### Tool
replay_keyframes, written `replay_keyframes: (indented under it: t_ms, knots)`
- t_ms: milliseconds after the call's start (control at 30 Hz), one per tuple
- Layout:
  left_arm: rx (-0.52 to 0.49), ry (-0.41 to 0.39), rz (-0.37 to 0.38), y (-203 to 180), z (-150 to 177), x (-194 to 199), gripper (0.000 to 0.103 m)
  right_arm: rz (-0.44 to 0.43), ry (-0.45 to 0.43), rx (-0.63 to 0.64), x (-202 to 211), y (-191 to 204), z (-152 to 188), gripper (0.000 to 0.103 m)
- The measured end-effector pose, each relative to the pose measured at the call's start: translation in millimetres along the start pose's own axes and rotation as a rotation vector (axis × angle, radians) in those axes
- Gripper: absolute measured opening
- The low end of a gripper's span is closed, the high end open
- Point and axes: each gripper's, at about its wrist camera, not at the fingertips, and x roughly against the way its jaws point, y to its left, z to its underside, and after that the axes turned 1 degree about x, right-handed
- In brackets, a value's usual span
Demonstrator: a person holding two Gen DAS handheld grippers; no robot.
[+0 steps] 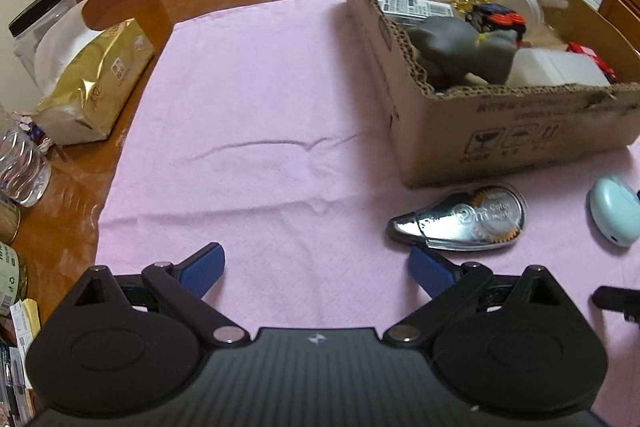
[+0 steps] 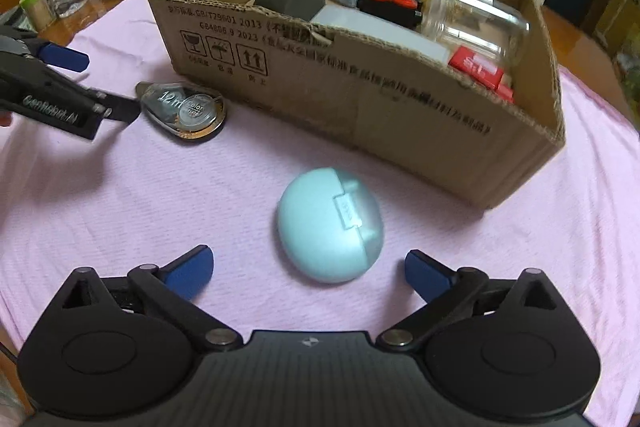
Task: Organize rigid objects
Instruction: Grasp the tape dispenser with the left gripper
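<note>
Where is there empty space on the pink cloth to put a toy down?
The wide pink cloth between the gold packet and the cardboard box is bare. It's crowded in front of the box, by the tape dispenser and blue case.

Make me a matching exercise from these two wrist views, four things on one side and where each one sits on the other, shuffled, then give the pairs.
Things
1. correction tape dispenser
2. mint earbud case
3. toy car
4. gold tissue pack

Places
A. on bare wood, off the pink cloth
B. inside the cardboard box
C. just ahead of the open right gripper
D. beside the open left gripper

Pairs: 1-D, 2-C, 3-B, 4-A
</note>
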Motion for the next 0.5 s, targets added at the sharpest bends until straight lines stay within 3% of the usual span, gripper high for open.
replay_keyframes:
  t_ms: [233,500]
  knots:
    - [-0.031,-0.020,0.116,-30,7,17,0.098,0.005,-0.023,-0.010,3,1,4,0.103]
    - [-0.004,-0.003,0.135,-59,4,4,0.099,0.005,-0.035,-0.011,4,1,5,0.103]
